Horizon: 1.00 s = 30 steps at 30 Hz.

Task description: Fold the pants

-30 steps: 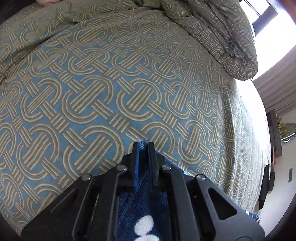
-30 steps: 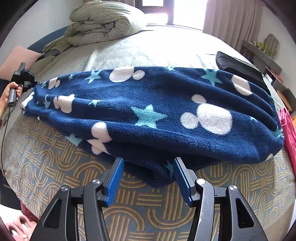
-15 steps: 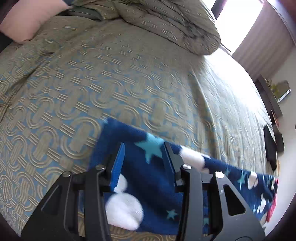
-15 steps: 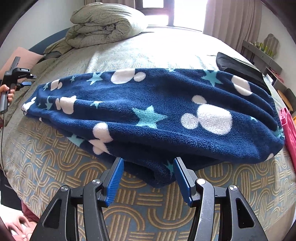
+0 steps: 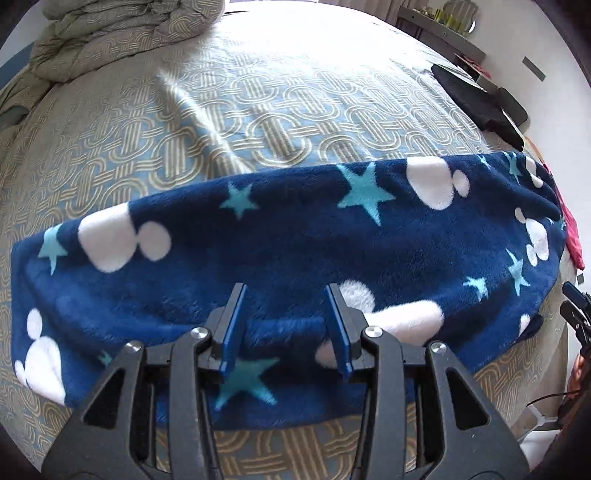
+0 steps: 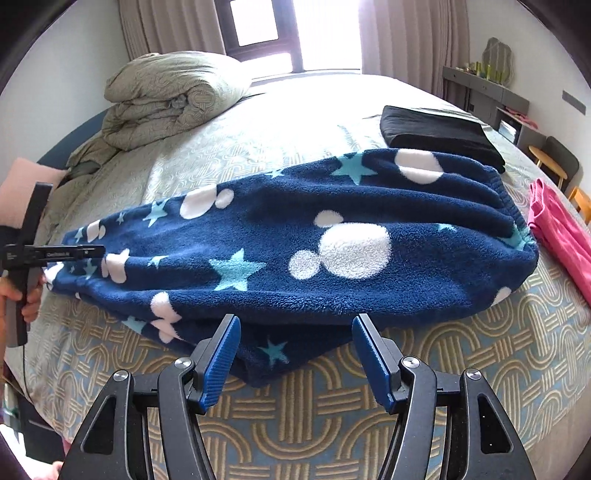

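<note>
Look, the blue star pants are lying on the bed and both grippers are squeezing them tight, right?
Not quite. The pants do lie on the bed, but both grippers are open: the right gripper in the right wrist view, the left gripper in the left wrist view. Neither squeezes the fabric.

You are in a bedroom with a big bed (image 6: 480, 354). Its cover is blue with tan loops all over. A rolled-up grey-green blanket (image 6: 170, 96) sits at the far end of the bed, and a pink pillow (image 6: 18, 184) lies near it at the left side. Behind the bed you see a window (image 6: 258, 26) with dark frames, and bright light comes in and shines on the cover. Long beige curtains (image 6: 413, 37) hang on both sides of the window. The walls are white. On the right, a grey shelf (image 6: 487, 92) stands by the wall with small green things on top. A wooden chair (image 6: 554, 162) stands near it.
</note>
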### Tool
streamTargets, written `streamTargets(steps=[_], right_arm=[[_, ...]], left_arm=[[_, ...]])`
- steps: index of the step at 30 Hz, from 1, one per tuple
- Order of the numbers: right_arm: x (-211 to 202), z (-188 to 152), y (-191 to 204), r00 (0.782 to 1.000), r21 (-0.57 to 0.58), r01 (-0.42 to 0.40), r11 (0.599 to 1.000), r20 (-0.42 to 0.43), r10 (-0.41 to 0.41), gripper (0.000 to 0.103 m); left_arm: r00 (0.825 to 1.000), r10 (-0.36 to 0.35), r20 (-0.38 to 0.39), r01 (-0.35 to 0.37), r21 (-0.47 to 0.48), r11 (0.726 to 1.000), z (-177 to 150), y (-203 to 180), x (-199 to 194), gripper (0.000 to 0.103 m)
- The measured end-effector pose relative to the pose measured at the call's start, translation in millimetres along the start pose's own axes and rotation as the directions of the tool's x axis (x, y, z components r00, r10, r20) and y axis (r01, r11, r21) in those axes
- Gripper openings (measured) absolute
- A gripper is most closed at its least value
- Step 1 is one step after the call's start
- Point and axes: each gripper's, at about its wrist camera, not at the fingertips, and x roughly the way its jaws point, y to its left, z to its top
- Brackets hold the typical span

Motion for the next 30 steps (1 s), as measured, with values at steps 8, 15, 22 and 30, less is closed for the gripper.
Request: streamTargets(steps=[8,15,22,30], right_arm=[[6,-2,-20,1.0,0.031,0.023,0.999,-0.005,-0.023,0.065],[-10,45,-96,0.983,0.165,0.133,0.977,0.108,-0.152,0.068],[13,104,-197,0.967,0.269,0.205,0.941,0.091,-0.237,0.075],[78,119,-205,0.983,0.155,0.183,0.971,-0.034,-0.18,0.033]], left_arm=[[0.985,0.171,0.007,-0.171,-0.02,0.985,55,-11,59,0.045],[0.984,0.169,0.051,-0.16,-0.145,0.976,84,-3,50,0.044],[0.99,-0.026,0.138,0.035,-0.063,0.997,34,-40,-20,0.044],[0.932,-0.36,-0.035,0.361,0.01,0.933,-47,-108,-23,0.044]])
